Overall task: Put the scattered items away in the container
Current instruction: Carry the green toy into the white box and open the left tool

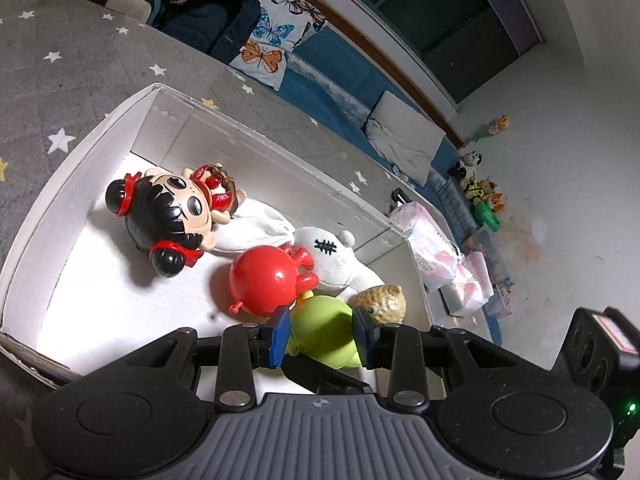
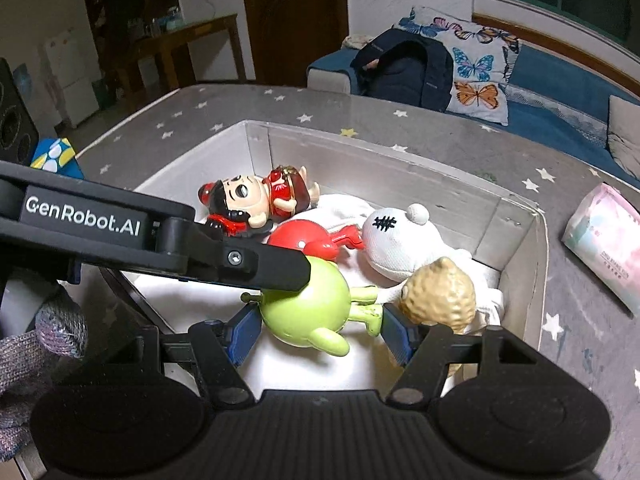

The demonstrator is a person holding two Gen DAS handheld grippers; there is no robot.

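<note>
My left gripper [image 1: 322,330] pinches the green toy [image 1: 324,330], a blue pad [image 1: 280,334] pressed on each flank of it, low inside the white box [image 1: 80,152]. My right gripper [image 2: 320,330] sits around the same green toy [image 2: 308,304]; its blue pads [image 2: 246,330] stand half spread on either side, and I cannot tell whether they press on it or only flank it. The green toy lies at the near end of the box, touching the red toy [image 1: 264,278] just beyond it. A bumpy tan toy [image 2: 440,296] sits beside it, against the white stuffed toy [image 2: 400,240]. The black-haired doll [image 1: 168,216] lies farther in, toward the far corner. The box rests on a grey star-patterned cover [image 2: 320,108], with a tissue pack [image 2: 604,240] outside it.
</note>
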